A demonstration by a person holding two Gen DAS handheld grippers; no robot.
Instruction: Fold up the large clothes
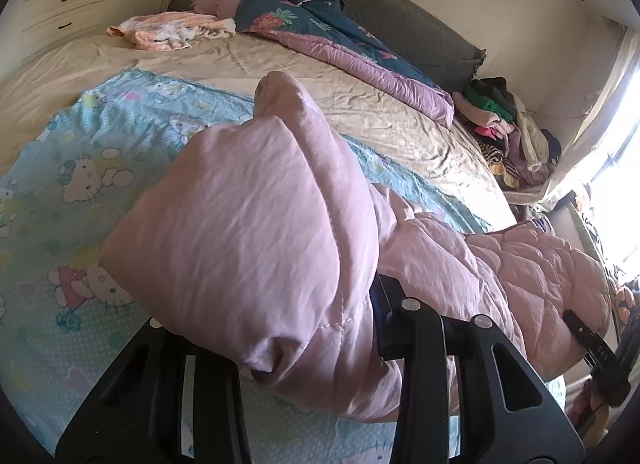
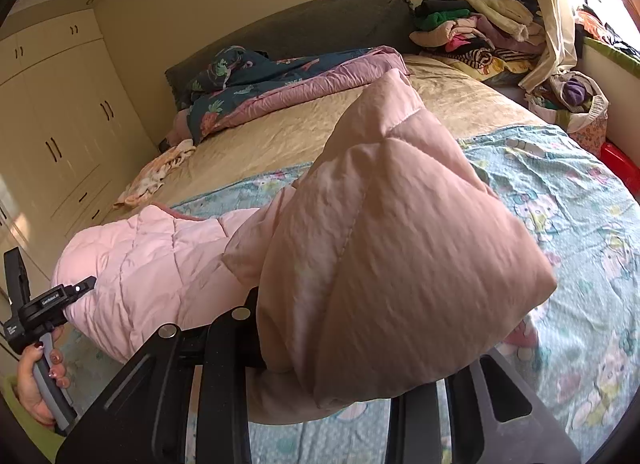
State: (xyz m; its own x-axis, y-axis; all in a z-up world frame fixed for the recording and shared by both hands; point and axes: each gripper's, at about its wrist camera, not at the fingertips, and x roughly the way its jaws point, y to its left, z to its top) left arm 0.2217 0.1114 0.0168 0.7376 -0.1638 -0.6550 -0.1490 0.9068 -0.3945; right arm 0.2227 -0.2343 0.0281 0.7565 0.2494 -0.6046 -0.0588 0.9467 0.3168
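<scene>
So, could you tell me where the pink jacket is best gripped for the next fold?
Probably keep to its two end corners: the jacket sags between them over the blanket, and bunched quilting fills each gripper, left and right, coming from the near edge.

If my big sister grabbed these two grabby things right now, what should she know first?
Left claw: shut on one end of the pink puffy coat.
Right claw: shut on the other end of the same coat.
The coat hangs in a sagging span between both claws, lifted above the light blue cartoon blanket on the bed.
Done: both ends gripped, coat raised.
Left: I cannot see a neat fold yet, so it probably needs laying down flat, folding, then smoothing.
A pile of other clothes waits beside the headboard.
</scene>
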